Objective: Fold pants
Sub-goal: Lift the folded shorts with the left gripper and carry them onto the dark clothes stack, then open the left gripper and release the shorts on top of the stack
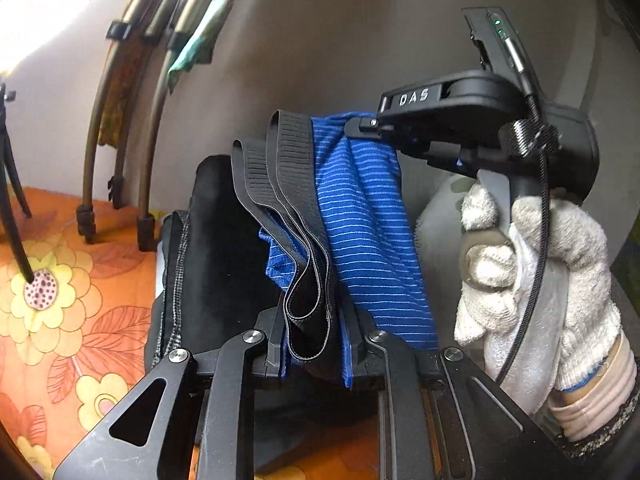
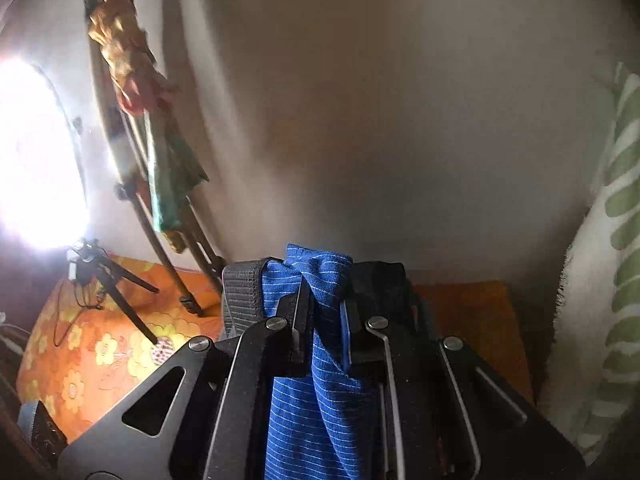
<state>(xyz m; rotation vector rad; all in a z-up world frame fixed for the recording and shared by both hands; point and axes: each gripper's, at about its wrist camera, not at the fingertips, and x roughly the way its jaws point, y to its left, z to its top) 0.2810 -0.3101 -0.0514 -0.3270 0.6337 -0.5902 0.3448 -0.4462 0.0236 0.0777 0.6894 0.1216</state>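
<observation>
Left claw (image 1: 312,344) clamped on the black ribbed elastic waistband (image 1: 288,184) and a gathered bunch of the blue pin-striped knit pants (image 1: 368,232); fabric fills the gap between the pads. Right claw (image 2: 322,320) likewise closed tight on a pinch of the same blue cloth, which bunches above its tips and hangs down between its linkage arms. In the left wrist view the right claw comes in from the right at the upper edge of the garment, carried by a hand in a white knit glove (image 1: 532,280). The pants are thus held off the surface, strung between the two claws, with a dark panel of the garment (image 1: 216,240) hanging on the left side. Below lies a bed covered in an orange floral sheet (image 1: 60,280); a black tripod leg (image 1: 16,224) stands on it, and curved rods with draped cloths (image 1: 120,120) lean at the grey wall behind. Judgement: step in hand is carrying the lifted garment, waistband end gripped, before a fold is laid. Next move calls for lowering the cloth flat onto the sheet, keeping both grips level so the edges line up and no crease is trapped.
</observation>
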